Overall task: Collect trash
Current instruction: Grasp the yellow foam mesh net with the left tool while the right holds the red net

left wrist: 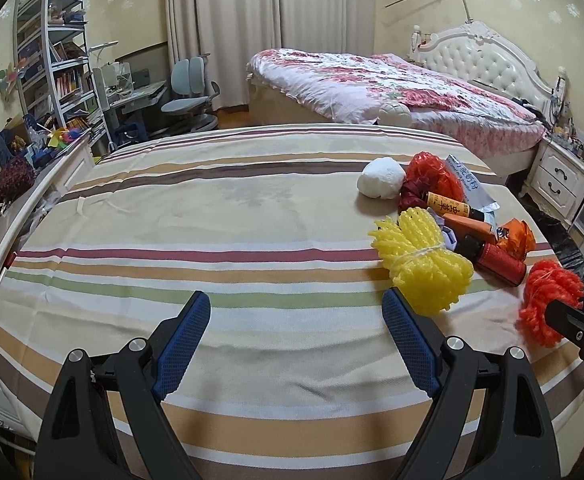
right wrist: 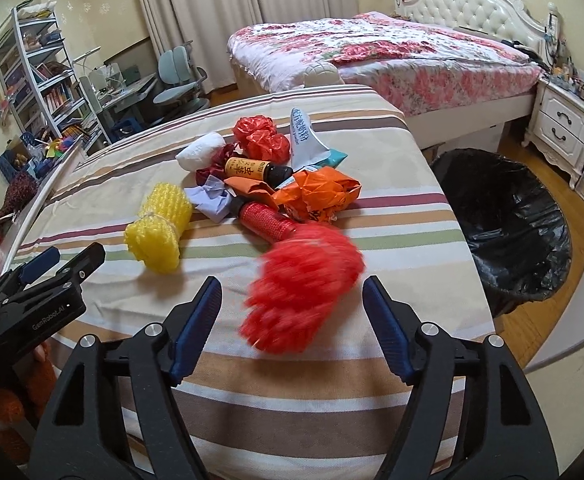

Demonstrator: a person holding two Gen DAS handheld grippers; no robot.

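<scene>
**Red foam net lies loose between my right jaws, bin just off the table edge**

My right gripper (right wrist: 292,312) has its blue-padded jaws spread, and the red foam fruit net (right wrist: 302,290) sits between them on the striped tablecloth (right wrist: 332,400), blurred in the right wrist view; neither pad presses on it. My left gripper (left wrist: 296,340) hangs over a bare stretch of the cloth with its jaws wide apart and nothing between them.

The rest of the trash is heaped further along the table. Nearest my left jaw lies the yellow foam fruit net tied with string (left wrist: 424,268). Beyond it I see a red ribbed cylinder with a dark cap (right wrist: 268,222), a crumpled orange paper wrapper (right wrist: 318,194), a scrunched pale lilac paper (right wrist: 212,200), a dark bottle with an orange label (right wrist: 258,170), a white-and-teal foil sachet (right wrist: 312,148), a crumpled red plastic bag (right wrist: 260,136) and a white wad of tissue (left wrist: 382,178).

The round bin lined with a black plastic bag (right wrist: 508,224) stands on the wooden floor just beside the table's right edge.
</scene>
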